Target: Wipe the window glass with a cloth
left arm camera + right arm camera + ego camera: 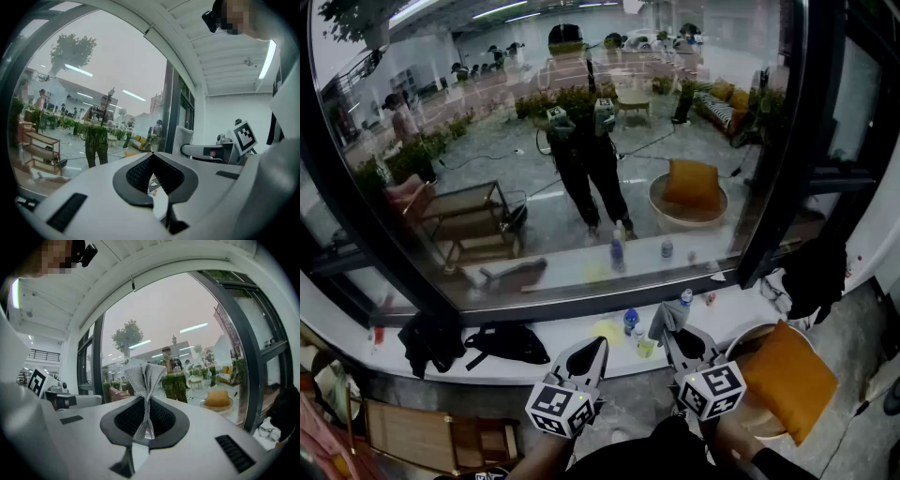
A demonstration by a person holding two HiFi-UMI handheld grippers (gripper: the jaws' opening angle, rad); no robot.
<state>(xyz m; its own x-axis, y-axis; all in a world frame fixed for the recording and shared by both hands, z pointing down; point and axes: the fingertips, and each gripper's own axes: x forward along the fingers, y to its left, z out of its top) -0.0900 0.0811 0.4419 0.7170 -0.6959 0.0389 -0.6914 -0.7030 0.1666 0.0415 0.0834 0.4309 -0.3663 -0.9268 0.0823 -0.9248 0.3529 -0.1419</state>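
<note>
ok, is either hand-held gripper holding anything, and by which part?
Right hand-held gripper is shut on the grey cloth, pinching its bunched end; the rest fans out past the tips. Left hand-held gripper is shut, empty.

The left gripper and right gripper have white shells and dark ribbed linings; each bears a black-and-white marker cube.

On the white sill lie a black bag and a blue-capped bottle.
</note>
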